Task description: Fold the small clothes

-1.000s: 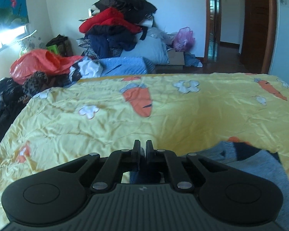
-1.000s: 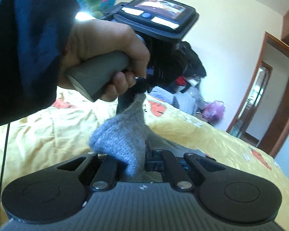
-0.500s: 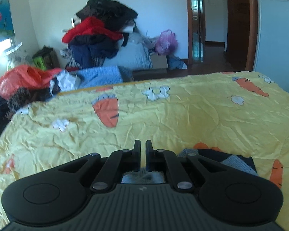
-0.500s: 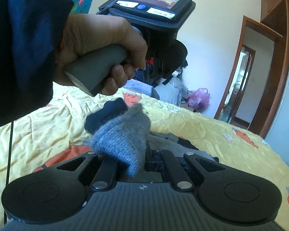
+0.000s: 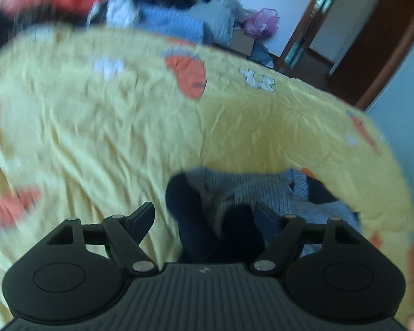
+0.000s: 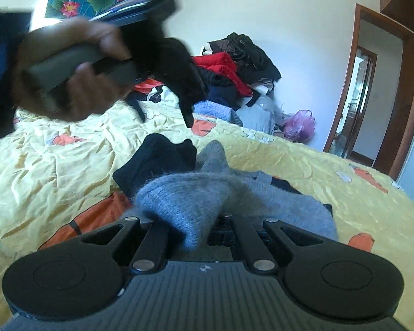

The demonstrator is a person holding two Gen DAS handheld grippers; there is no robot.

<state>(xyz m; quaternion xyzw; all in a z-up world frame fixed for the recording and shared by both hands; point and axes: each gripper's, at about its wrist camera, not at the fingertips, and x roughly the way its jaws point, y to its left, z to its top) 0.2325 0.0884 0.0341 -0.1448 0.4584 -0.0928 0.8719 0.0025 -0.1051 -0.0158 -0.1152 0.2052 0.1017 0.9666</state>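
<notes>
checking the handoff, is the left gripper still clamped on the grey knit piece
No: the left gripper has its fingers spread wide apart, and the grey knit piece lies loose on the yellow bedspread.

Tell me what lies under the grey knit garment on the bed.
Under the grey knit garment a dark navy piece sticks out at its far left, both on the yellow carrot-print bedspread. How far the navy piece reaches underneath is covered.

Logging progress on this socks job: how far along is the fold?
Done: the left tool hangs open, holding nothing, above the socks' dark toes. In hand: the right tool is shut on the grey sock. Left: the pair lies bunched on the yellow quilt, not folded flat.
</notes>
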